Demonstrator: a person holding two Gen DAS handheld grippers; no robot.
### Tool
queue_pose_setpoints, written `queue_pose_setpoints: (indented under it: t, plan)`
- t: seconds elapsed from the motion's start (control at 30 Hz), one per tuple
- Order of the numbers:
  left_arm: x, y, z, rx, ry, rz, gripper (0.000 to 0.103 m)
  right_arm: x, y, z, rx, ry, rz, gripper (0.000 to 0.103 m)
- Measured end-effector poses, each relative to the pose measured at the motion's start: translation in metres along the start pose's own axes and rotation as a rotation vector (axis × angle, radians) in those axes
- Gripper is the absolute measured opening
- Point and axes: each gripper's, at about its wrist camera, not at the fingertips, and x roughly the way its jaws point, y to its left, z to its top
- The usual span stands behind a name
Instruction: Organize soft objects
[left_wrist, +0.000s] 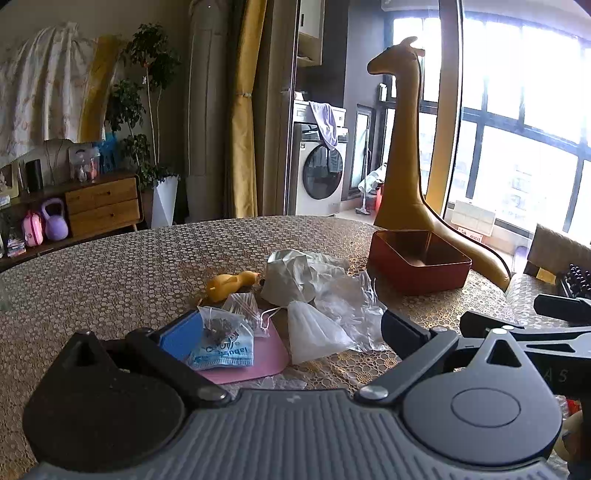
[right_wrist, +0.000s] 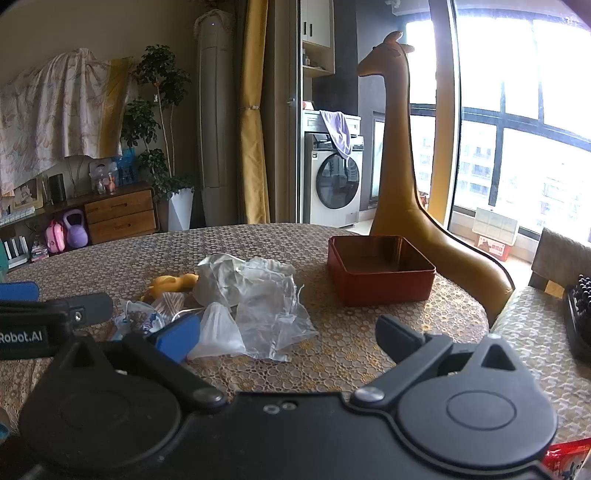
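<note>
A pile of soft things lies mid-table: a crumpled white bag (left_wrist: 291, 277), clear plastic wrap (left_wrist: 351, 306), a white pouch (left_wrist: 314, 334), a yellow rubber duck (left_wrist: 229, 284), a small packet of dark bits (left_wrist: 221, 326), a blue face-mask pack (left_wrist: 225, 354) and a pink mat (left_wrist: 266, 360). An empty red tin box (left_wrist: 419, 260) stands to the right; it also shows in the right wrist view (right_wrist: 380, 273). My left gripper (left_wrist: 291, 338) is open over the pile's near side. My right gripper (right_wrist: 288, 334) is open just in front of the clear plastic wrap (right_wrist: 273, 317).
A tall tan giraffe figure (left_wrist: 406, 155) stands behind the red box at the table's far right edge. A chair with a dark object (right_wrist: 580, 306) is at the right. A red packet (right_wrist: 565, 458) lies near the right gripper's base. The patterned tablecloth (left_wrist: 129, 266) covers the table.
</note>
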Motion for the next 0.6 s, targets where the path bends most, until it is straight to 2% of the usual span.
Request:
queue_pose_setpoints:
  t: [0.43,0.6]
  plan:
    - [0.0003,-0.0019,0.0007,0.017,-0.001,0.011,0.103,0.0019,0.0004,-0.0018,-0.004,-0.003,-0.01,0.101]
    - [0.0019,0.0022,0.0011,-0.005,0.02,-0.001,0.103,0.0013,0.0017,-0.0027,-0.009,-0.006,-0.012,0.1]
